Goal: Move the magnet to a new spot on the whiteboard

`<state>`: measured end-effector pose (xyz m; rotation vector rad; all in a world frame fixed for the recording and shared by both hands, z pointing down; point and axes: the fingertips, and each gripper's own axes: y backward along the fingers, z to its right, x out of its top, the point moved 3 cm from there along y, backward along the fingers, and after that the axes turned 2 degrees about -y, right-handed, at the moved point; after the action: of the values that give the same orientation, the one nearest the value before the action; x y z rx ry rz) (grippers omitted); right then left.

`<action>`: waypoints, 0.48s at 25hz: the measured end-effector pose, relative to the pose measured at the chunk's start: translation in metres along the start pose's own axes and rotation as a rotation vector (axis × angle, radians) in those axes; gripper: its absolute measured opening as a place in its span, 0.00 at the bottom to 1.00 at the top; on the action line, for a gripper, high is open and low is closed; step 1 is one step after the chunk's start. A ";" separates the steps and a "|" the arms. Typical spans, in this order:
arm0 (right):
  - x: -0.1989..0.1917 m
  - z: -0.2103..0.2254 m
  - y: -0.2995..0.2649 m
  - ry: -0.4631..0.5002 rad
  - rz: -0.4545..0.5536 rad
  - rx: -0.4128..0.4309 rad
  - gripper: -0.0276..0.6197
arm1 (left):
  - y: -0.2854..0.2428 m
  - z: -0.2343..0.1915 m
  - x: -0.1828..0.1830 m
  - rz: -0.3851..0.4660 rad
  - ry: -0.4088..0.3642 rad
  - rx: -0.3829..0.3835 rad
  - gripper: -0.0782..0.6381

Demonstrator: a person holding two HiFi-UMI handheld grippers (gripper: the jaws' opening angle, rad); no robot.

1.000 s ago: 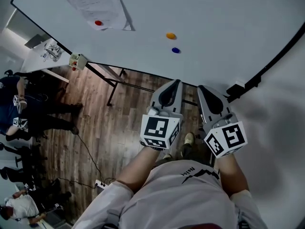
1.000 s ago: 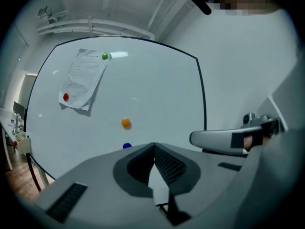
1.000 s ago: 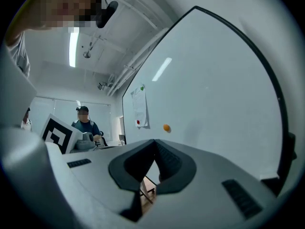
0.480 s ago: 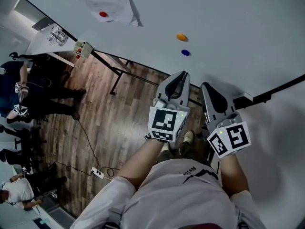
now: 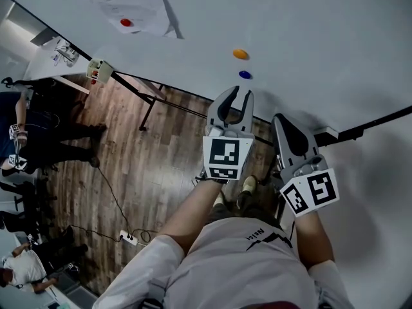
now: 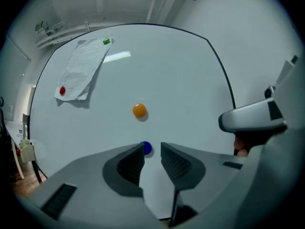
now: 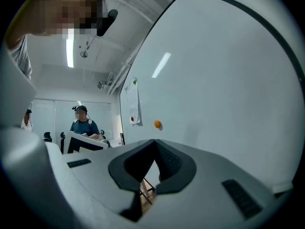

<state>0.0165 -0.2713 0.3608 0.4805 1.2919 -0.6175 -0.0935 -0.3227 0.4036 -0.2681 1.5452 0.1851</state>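
Glossy white fills most of your view: the whiteboard (image 5: 322, 37), smooth and edged by a thin dark frame, stands over a wood-plank floor (image 5: 129, 166). Your left tool (image 5: 239, 98) (image 6: 151, 149) points at the board, its ribbed dark pads opening with nothing between them. The blue magnet (image 5: 244, 74) (image 6: 147, 148), a small round disc, sits on the board just past the tips. Your right tool (image 5: 281, 118) (image 7: 155, 144), beside the left, is clenched on nothing, its tips meeting. Near the blue disc, further up the board, is a domed orange magnet (image 5: 240, 54) (image 6: 139, 110). Well to the left a paper sheet (image 5: 129, 5) (image 6: 83, 68) hangs slanted under a red magnet (image 5: 125, 23) (image 6: 62, 90) and a green magnet (image 6: 106, 41); its print is too small to read.
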 end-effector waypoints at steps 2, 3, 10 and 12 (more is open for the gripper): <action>0.000 0.003 -0.003 -0.002 0.001 -0.003 0.06 | -0.007 -0.005 -0.001 -0.002 -0.014 0.014 0.25; 0.001 0.004 -0.004 -0.002 0.002 -0.003 0.06 | -0.010 -0.006 -0.002 -0.005 -0.022 0.020 0.26; -0.002 0.012 -0.010 -0.007 -0.004 -0.015 0.06 | -0.028 -0.012 -0.012 -0.026 -0.051 0.048 0.28; -0.002 0.014 -0.011 -0.006 -0.004 -0.019 0.06 | -0.032 -0.013 -0.014 -0.026 -0.052 0.053 0.29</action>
<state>0.0194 -0.2883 0.3661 0.4597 1.2921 -0.6095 -0.0975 -0.3563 0.4190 -0.2399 1.4925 0.1294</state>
